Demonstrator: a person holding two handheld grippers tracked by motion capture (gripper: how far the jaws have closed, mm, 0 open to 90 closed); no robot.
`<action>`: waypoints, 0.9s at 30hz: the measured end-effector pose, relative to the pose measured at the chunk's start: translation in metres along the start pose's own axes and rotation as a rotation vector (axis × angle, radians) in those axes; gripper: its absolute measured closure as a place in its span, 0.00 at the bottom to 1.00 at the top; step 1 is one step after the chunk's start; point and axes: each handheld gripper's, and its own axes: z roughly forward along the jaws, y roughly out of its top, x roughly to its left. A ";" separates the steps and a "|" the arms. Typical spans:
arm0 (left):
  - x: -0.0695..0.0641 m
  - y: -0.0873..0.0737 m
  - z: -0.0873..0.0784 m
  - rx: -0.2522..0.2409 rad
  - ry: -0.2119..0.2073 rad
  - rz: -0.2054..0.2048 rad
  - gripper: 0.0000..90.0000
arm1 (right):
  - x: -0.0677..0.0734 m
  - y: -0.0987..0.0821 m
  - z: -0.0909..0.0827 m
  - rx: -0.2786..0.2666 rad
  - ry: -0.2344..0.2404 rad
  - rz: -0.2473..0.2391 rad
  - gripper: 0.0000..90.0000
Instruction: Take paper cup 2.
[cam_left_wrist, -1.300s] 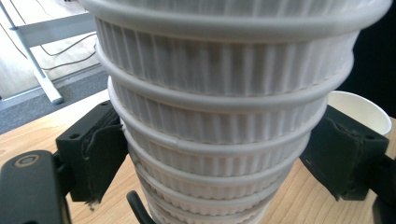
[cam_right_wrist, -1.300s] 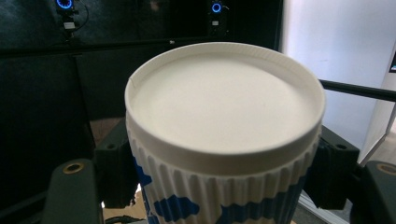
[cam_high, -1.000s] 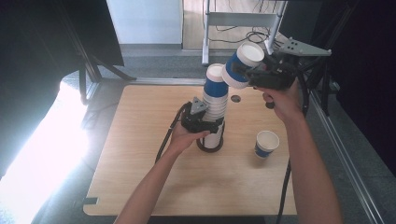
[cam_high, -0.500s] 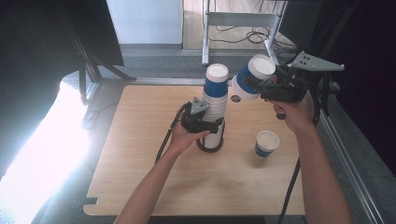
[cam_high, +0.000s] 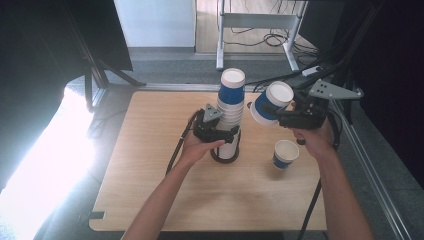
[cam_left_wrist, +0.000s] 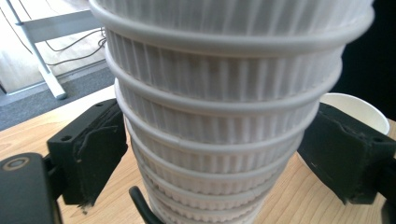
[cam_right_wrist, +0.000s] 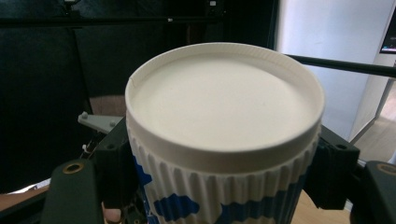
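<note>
Two black fingers (cam_left_wrist: 95, 154) of the left gripper (cam_high: 216, 131) clamp the lower part of a tall stack of ribbed paper cups (cam_high: 230, 112) standing upright near the middle of the wooden tabletop (cam_high: 150, 165). The right gripper (cam_high: 292, 119) is clamped on a blue-and-white paper cup (cam_high: 270, 104), tilted, held aloft just right of the stack's top. A single upright cup (cam_high: 285, 154) stands near the right edge. Bare wood lies open toward the left and near edges. No writing is legible.

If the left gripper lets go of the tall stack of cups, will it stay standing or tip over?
The stack of cups rises tall from a narrow base, so it probably tips at a small sideways push. Being nested paper cups, it is likely light. The ribbed walls should give the left gripper decent grip.
</note>
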 end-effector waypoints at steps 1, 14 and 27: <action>0.000 0.000 -0.001 0.001 -0.005 -0.002 0.10 | 0.000 -0.003 0.000 0.002 0.003 0.005 0.29; 0.004 -0.023 -0.027 -0.019 -0.026 0.000 0.09 | 0.008 -0.035 0.007 0.028 0.029 0.028 0.29; 0.001 -0.055 -0.058 -0.054 -0.075 -0.009 0.10 | 0.025 -0.080 0.022 0.076 0.082 0.058 0.29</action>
